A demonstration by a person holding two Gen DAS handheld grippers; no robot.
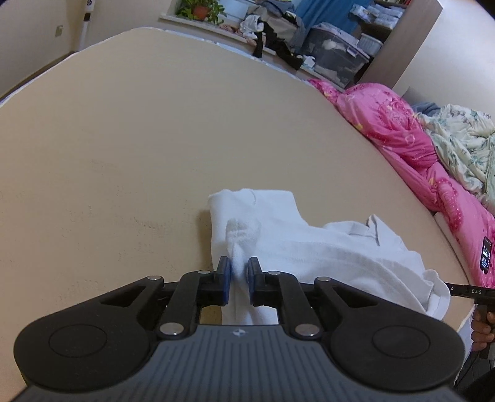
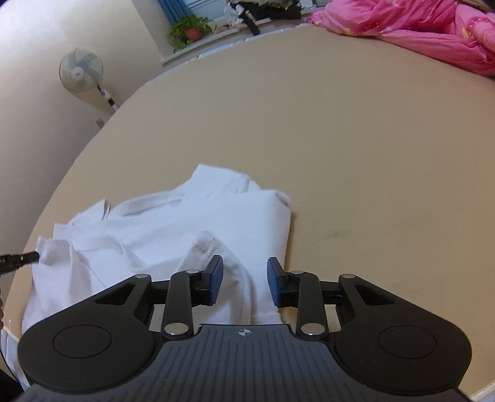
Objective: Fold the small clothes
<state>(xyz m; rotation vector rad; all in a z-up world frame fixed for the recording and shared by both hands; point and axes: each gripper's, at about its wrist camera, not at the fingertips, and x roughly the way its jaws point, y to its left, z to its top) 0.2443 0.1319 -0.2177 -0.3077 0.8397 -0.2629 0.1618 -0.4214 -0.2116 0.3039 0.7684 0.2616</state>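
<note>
A small white garment (image 1: 324,247) lies crumpled on the beige table (image 1: 123,154). My left gripper (image 1: 238,272) is shut on a fold of the white garment and lifts it slightly. In the right wrist view the same garment (image 2: 161,222) lies at the near left of the table (image 2: 371,154). My right gripper (image 2: 244,275) is open, its jaws standing over the garment's right edge, with a ribbed cuff (image 2: 207,244) by its left finger. The tip of the left gripper (image 2: 29,256) shows at the garment's far left corner.
A pink quilt (image 1: 402,139) and a floral blanket (image 1: 464,145) lie along the table's right side. Storage bins and piled clothes (image 1: 309,37) stand at the back, with a potted plant (image 2: 191,29) and a fan (image 2: 81,71) by the wall.
</note>
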